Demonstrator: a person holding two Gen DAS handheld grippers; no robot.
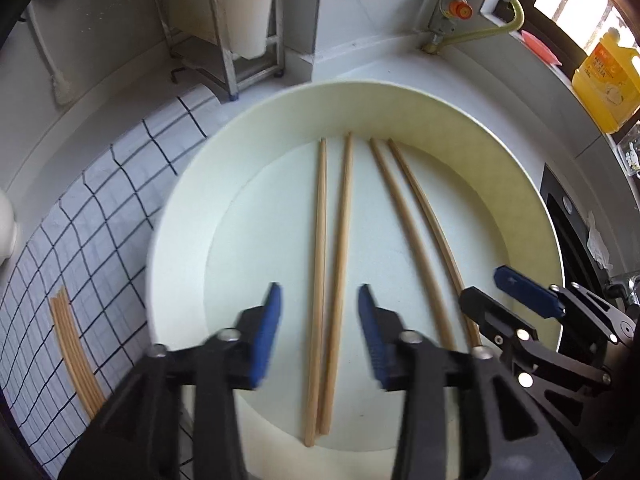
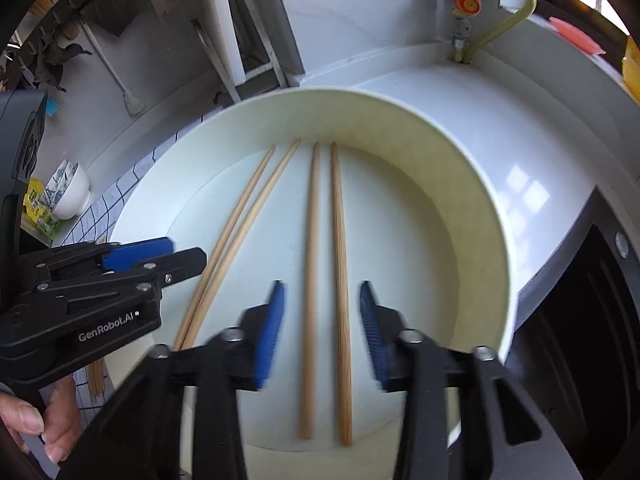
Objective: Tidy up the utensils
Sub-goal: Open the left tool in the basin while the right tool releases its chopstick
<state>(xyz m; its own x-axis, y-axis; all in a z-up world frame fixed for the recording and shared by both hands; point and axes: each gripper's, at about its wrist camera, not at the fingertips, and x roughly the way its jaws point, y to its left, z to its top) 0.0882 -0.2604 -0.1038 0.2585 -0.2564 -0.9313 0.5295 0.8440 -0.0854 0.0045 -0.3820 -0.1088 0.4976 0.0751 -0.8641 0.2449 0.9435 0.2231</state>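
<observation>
Item: round white basin (image 1: 188,216), shallow, standing on a white kitchen counter (image 1: 384,60). It serves as the collecting vessel.

Contents: four wooden chopsticks lying flat on the basin floor in two pairs, tips toward the far wall.
- Left pair of chopsticks (image 1: 330,280): nearly parallel, converging at the near ends. It lies directly between the fingers of the left gripper (image 1: 319,336).
- Right pair of chopsticks (image 2: 326,280): side by side with a slight gap, lying between the fingers of the right gripper (image 2: 322,332).

Grippers: both are tilted steeply down into the basin. On each, the blue pads stand apart on either side of its pair, touching no stick. Neither holds anything. The straddling stance suits either a release just made or a grasp about to be made; the frames do not settle which.

Further stock: a bundle of chopsticks (image 1: 74,352) lies on a checked cloth (image 1: 120,184) left of the basin, outside it. Judged from this, the sorting is unfinished.

Surroundings: metal rack (image 1: 224,40) against the back wall, gas valve with orange knob (image 1: 460,8) and yellow hose (image 1: 496,28), yellow detergent bottle (image 1: 608,80) on the sill at right, patterned bowl (image 2: 72,192) at far left, dark stove top (image 2: 580,300) at right. A hand (image 2: 40,420) grips the left gripper's handle.

Handling note: the sticks are thin and round and may roll apart; closing on both sticks together would call for a centred grip.
</observation>
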